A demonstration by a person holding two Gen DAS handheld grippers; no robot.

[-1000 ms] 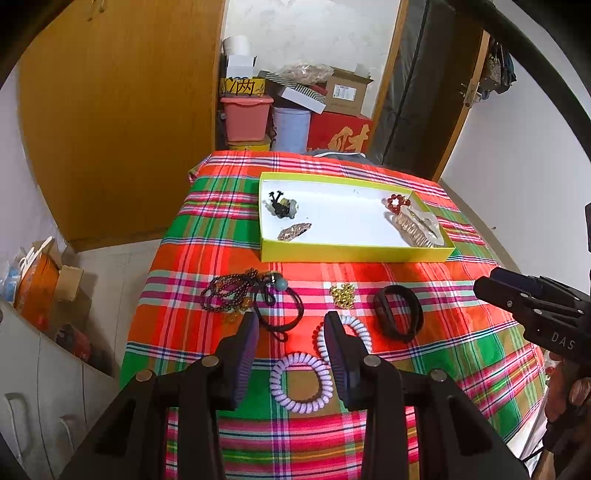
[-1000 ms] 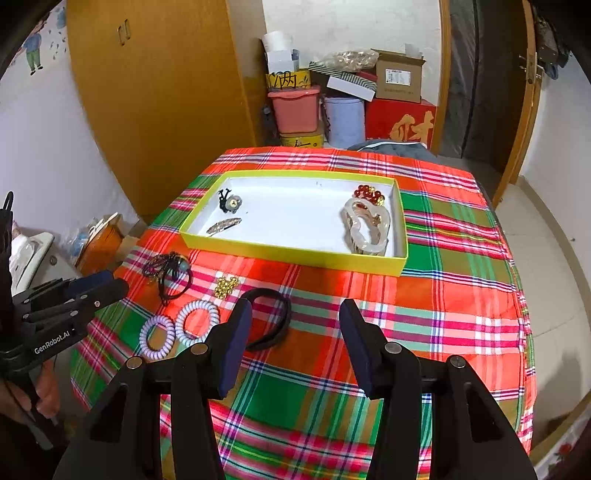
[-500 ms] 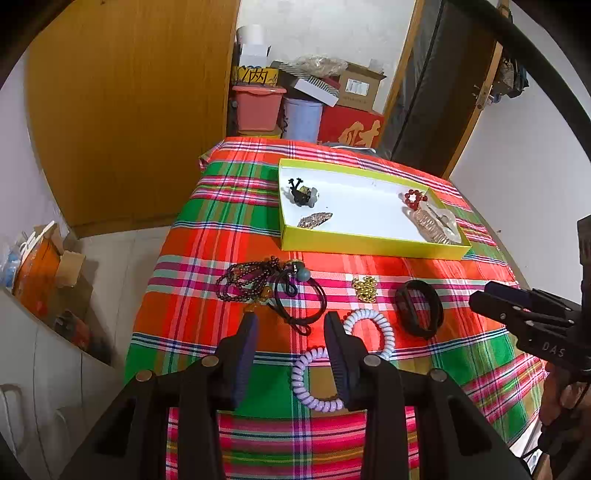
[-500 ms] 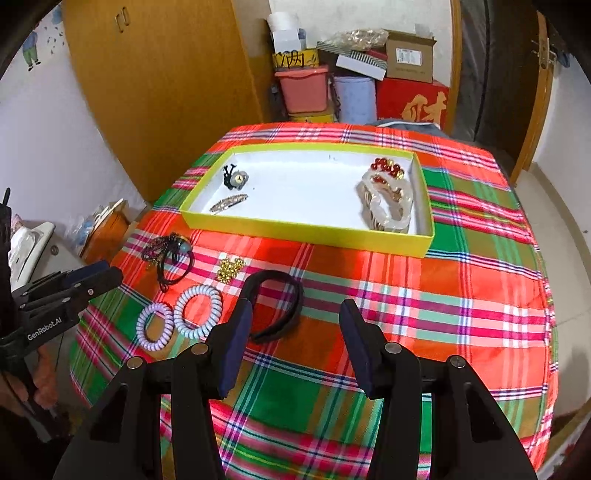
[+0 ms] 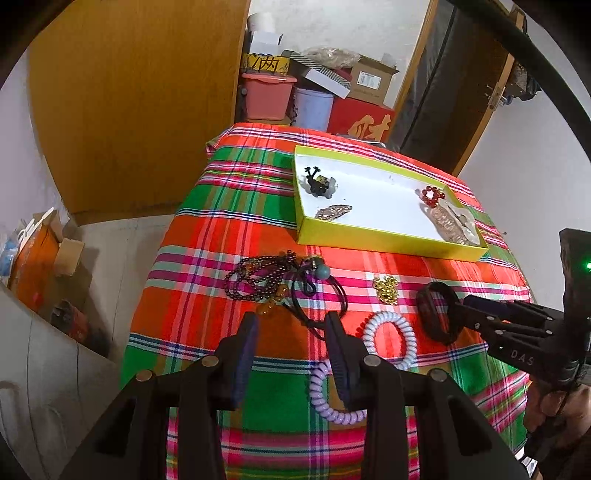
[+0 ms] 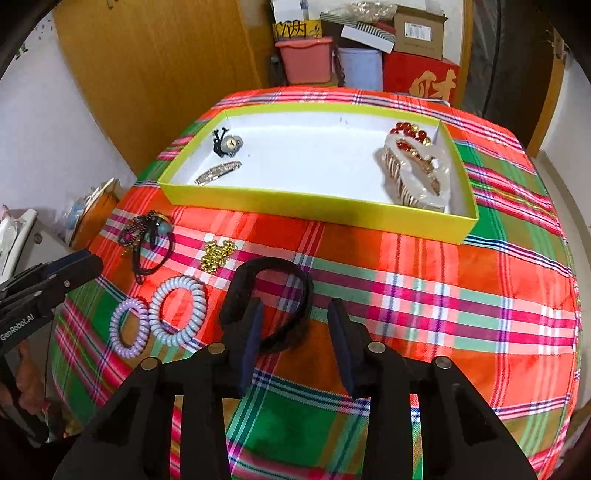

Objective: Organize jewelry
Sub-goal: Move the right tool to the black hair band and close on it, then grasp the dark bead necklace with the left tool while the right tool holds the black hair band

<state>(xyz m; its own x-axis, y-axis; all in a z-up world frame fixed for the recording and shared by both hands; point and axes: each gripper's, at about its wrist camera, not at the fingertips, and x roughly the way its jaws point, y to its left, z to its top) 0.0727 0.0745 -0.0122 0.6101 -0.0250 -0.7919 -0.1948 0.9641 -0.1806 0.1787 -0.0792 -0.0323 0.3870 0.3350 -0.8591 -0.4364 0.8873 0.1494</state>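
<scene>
Your right gripper's (image 6: 291,325) jaws were closing around the black fabric scrunchie (image 6: 275,295), not yet pinching it; your left gripper's (image 5: 291,339) stood wide and empty. The scrunchie lay near the shallow yellow cardboard tray (image 6: 314,205) on the plaid-covered counter (image 6: 424,280).

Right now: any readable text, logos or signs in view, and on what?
"GenRobot.AI": side of left gripper.
"DAS", rest hidden: side of right gripper.
"财": red box.
Yellow box: black characters, unclear.
Cardboard box: label too small.
</scene>
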